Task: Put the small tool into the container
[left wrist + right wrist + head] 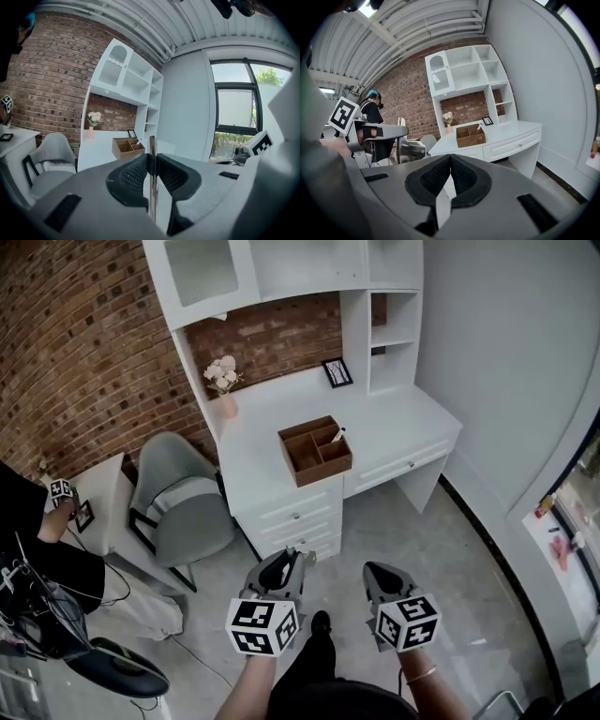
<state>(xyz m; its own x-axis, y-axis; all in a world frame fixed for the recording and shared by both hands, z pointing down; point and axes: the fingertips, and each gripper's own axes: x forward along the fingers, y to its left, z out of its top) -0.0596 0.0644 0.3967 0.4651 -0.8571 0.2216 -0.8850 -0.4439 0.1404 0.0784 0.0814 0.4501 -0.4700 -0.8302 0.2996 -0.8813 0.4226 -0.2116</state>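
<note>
A wooden container (pixel 314 451) with open compartments stands on the white desk (pixel 394 423), far ahead of both grippers. Something small and white (pixel 337 434) leans in its right compartment. My left gripper (pixel 292 561) is held over the floor in front of the desk drawers. It is shut on the small tool (pixel 152 145), a thin shiny metal rod standing upright between the jaws. My right gripper (pixel 375 570) hangs beside it, shut with nothing in it (pixel 450 158). The container (pixel 127 146) shows past the rod, and the right gripper view has it (pixel 470 135) too.
A grey chair (pixel 183 498) stands left of the desk. A pink vase of flowers (pixel 223 381) and a small picture frame (pixel 337 372) sit at the desk's back under white shelves. A person (pixel 37 549) stands at the far left by a low white table.
</note>
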